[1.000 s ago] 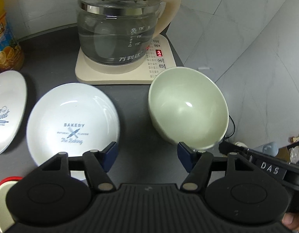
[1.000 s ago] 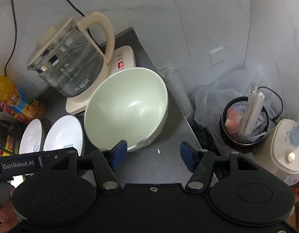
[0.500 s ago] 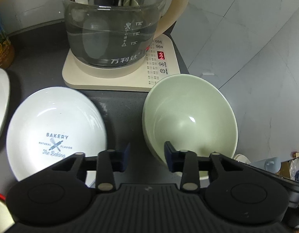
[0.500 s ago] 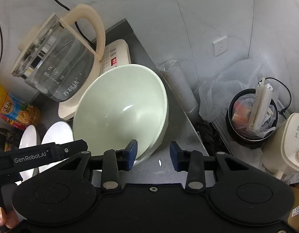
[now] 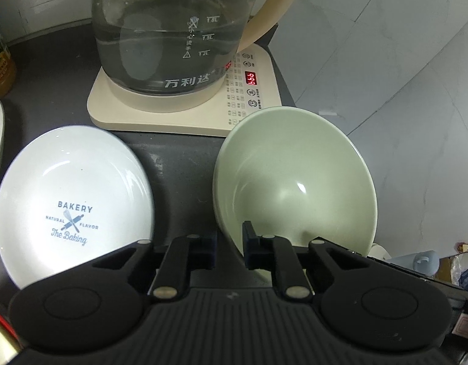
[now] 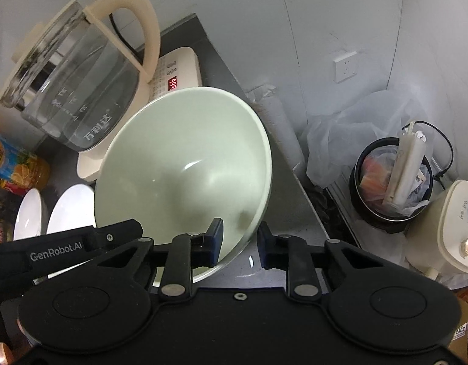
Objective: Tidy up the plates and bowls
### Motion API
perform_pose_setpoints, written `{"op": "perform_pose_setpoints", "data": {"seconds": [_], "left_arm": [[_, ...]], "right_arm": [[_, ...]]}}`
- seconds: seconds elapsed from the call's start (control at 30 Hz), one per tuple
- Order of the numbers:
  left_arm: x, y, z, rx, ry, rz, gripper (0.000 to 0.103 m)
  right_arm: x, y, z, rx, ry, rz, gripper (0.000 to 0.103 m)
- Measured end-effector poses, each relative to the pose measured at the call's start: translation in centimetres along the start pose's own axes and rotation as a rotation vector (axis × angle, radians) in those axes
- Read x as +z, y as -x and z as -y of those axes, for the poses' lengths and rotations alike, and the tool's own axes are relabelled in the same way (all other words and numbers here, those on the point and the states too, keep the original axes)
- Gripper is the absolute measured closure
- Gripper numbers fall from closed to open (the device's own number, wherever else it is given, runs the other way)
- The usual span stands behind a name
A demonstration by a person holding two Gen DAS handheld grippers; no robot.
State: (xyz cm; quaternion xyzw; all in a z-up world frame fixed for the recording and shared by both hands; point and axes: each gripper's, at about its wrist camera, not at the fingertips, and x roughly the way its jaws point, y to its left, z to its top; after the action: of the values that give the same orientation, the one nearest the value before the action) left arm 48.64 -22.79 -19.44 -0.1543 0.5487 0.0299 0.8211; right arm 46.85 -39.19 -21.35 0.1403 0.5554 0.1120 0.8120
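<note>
Pale green glazed ceramic bowl (image 5: 294,182): set on the dark grey bench (image 5: 179,158), at its right-hand end, just in front of the cream kettle base with red digital display (image 5: 252,97). The near rim is straddled by both tools.

Left tool (image 5: 229,248): nearly closed on the bowl's near-left rim, one blue pad inside the bowl and one outside; the wall is held between them.

Right tool (image 6: 240,245): narrowed about the bowl's near-right rim, left pad inside the bowl, right pad outside; a small gap is seen at the outer pad, so a firm grip cannot be told.

White shallow plate printed "BAKERY" (image 5: 72,200): laid flat on the bench left of the bowl, apart from it.

Second white plate (image 6: 28,213): placed beside the first, further left, partly out of view.

Clear glass kettle with cream handle (image 5: 173,30): seated on the base, holding water.

Orange juice bottle (image 6: 18,164): stood at the bench's far left.

Black waste bin lined with plastic (image 6: 389,182): located beyond the bench end.
</note>
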Motion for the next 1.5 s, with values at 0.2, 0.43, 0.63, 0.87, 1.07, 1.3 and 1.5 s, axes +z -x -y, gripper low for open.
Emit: {"op": "perform_pose_setpoints", "data": {"seconds": [0.2, 0.43, 0.63, 0.87, 1.07, 1.3, 1.5], "left_arm": [[-0.4, 1.7, -0.4, -0.009, -0.004, 0.008, 0.089], [-1.3, 5.0, -1.4, -0.036, 0.005, 0.043, 0.089], [-2.2, 8.4, -2.8, -0.049, -0.004, 0.080, 0.089], [-3.3, 11.9, -5.0, -0.069, -0.023, 0.110, 0.089], [-4.6, 14.8, -7.4, -0.083, -0.038, 0.122, 0.089], [-6.4, 17.4, -10.8, -0.087, -0.031, 0.138, 0.089], [-7.5, 19.0, -13.4, -0.090, -0.014, 0.139, 0.089]], "right_arm": [[-0.8, 1.2, -0.9, -0.003, 0.011, 0.011, 0.080], [-1.8, 3.6, -2.6, 0.000, 0.037, 0.041, 0.080], [-2.9, 6.0, -4.8, 0.004, 0.053, 0.082, 0.081], [-4.4, 8.6, -7.7, 0.002, 0.044, 0.128, 0.081], [-6.8, 10.2, -10.2, 0.001, 0.040, 0.143, 0.081], [-9.4, 11.6, -13.7, 0.005, 0.062, 0.153, 0.081], [-11.3, 12.3, -16.2, 0.007, 0.080, 0.149, 0.081]]}}
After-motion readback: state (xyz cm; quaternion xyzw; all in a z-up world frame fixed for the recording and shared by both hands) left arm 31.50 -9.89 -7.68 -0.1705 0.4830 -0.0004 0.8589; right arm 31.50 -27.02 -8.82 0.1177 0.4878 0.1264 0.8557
